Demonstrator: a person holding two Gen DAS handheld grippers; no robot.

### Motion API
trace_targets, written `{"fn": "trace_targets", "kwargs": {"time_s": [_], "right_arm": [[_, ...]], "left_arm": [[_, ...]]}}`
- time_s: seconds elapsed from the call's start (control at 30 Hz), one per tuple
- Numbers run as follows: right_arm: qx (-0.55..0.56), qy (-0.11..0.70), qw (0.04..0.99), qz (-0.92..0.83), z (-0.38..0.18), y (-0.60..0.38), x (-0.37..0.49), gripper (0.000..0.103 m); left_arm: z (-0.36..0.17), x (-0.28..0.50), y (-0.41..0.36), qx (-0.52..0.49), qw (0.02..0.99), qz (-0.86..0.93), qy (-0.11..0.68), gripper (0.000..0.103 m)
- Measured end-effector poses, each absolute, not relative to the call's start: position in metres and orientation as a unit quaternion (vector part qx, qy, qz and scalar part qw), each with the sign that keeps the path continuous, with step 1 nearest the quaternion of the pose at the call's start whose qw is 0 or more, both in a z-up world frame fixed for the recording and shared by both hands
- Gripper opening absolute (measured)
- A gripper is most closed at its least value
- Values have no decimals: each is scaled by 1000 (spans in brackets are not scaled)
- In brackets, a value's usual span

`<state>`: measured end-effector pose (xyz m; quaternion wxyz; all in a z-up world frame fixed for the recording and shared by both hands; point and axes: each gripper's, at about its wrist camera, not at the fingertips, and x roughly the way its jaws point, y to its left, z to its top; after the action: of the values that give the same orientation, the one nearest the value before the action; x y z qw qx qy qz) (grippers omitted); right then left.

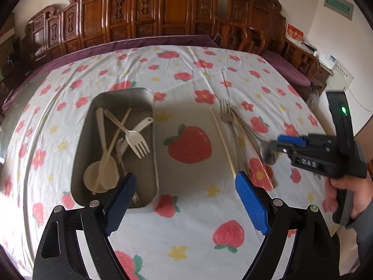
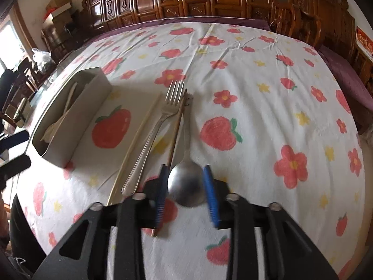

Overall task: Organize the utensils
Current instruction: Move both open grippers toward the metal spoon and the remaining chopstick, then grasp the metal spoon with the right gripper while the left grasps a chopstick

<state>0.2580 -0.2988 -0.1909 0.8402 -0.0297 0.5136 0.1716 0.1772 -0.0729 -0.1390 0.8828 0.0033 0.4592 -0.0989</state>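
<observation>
Right gripper (image 2: 185,186) jaws part-open, straddling metal spoon (image 2: 185,184) bowl on tabletop (image 2: 256,116); pads not pressing. Fork (image 2: 160,121), two chopsticks (image 2: 137,135) crowd its left. Left gripper (image 1: 186,196) jaws wide, empty, beside tray (image 1: 116,98) of plastic utensils

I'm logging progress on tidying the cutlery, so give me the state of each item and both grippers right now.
Metal tray: on the cloth, holding cream plastic utensils.
Plastic fork: in the tray, atop the others.
Metal fork: loose on the cloth.
Pale chopstick: loose on the cloth.
Brown chopstick: loose, beside the spoon.
Metal spoon: on the cloth, bowl between the right gripper's pads.
Right gripper: open.
Left gripper: open, empty.
</observation>
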Motion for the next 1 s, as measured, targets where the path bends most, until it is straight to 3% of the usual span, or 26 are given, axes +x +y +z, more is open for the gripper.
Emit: {"fn": "trace_targets", "kwargs": {"time_s": [0.13, 0.6, 0.8, 0.9, 0.93, 1.0], "right_arm": [[-48, 513, 837, 184, -194, -287, 253, 46], [-121, 514, 834, 160, -212, -278, 244, 48], [-64, 521, 837, 153, -210, -299, 247, 37], [-51, 521, 841, 139, -206, -308, 248, 24], [-51, 522, 841, 135, -206, -310, 248, 13], [-50, 524, 841, 124, -207, -317, 250, 11]], "left_arm": [[-141, 175, -82, 12, 882, -106, 460, 83], [-162, 176, -107, 32, 869, -120, 478, 83], [-167, 176, -109, 36, 867, -123, 481, 83], [-169, 178, -111, 38, 866, -124, 484, 83], [-170, 178, -112, 39, 865, -124, 484, 83], [-172, 179, -113, 40, 864, -125, 486, 83]]}}
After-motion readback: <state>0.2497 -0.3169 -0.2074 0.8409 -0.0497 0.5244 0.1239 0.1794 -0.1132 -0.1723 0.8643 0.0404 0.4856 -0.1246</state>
